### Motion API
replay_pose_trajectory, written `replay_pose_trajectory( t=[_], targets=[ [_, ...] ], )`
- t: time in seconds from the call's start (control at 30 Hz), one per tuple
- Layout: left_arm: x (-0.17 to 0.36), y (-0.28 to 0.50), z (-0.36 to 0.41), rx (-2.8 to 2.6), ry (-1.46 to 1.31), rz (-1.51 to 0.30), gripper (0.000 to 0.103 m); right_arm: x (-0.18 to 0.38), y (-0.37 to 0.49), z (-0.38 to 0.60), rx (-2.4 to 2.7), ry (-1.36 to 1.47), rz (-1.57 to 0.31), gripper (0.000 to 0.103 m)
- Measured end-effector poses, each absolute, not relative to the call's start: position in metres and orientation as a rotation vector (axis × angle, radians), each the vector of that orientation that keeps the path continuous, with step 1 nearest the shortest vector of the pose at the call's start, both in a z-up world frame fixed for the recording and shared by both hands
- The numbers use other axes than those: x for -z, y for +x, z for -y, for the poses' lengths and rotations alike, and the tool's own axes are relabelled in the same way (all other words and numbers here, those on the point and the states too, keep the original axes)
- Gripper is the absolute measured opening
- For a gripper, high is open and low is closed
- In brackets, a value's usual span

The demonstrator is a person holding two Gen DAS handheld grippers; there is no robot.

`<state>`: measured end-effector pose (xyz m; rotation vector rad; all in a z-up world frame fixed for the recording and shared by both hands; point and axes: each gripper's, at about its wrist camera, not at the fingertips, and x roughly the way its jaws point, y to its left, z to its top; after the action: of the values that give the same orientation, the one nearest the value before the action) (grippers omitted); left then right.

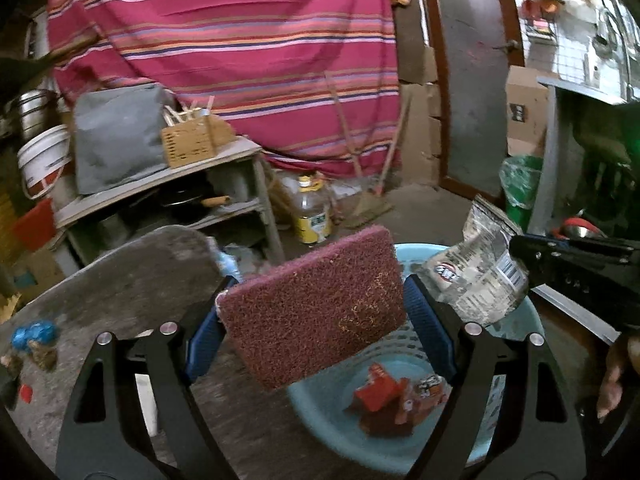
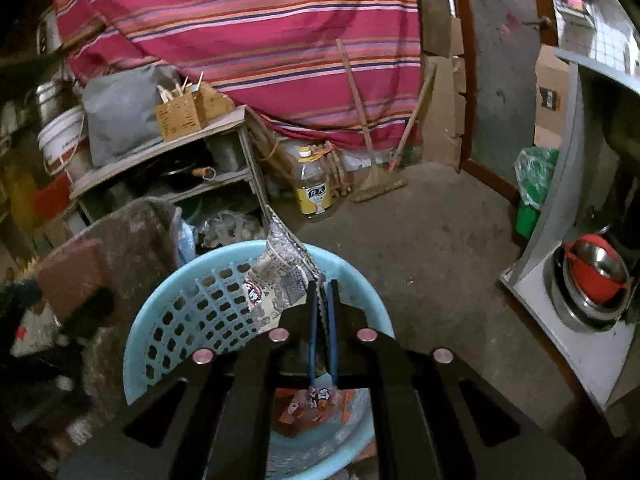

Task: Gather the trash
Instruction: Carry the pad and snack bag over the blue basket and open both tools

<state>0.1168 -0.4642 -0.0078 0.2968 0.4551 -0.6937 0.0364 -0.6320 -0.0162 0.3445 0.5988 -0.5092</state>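
Left gripper jaws wide, clamping maroon scouring pad; right gripper pinches silver wrapper over blue basket holding red wrappers.

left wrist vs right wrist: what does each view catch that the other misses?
Left wrist only: the left gripper clamped across a maroon scrub pad, the right gripper seen from the side, and blue-topped bits on the table.

Right wrist only: the right gripper shut on the wrapper edge, seen head-on, and a red pot with steel bowls on the low shelf.

Both: the blue basket, the silver wrapper, red packets in the basket, the oil jug.
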Motion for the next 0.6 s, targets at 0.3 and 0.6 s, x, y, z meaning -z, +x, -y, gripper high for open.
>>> replay_pose_trajectory(
  t=[0.3, 0.6],
  targets=[
    [0.005, 0.132, 0.456, 0.705, 0.275, -0.513, 0.098, 0.019, 0.034, 0.637, 0.519, 0.346, -0.611, 0.005],
    [-0.021, 0.152, 0.335, 0.527, 0.232, -0.479, 0.098, 0.023, 0.063, 0.611, 0.491, 0.301, -0.672, 0.008]
  ],
)
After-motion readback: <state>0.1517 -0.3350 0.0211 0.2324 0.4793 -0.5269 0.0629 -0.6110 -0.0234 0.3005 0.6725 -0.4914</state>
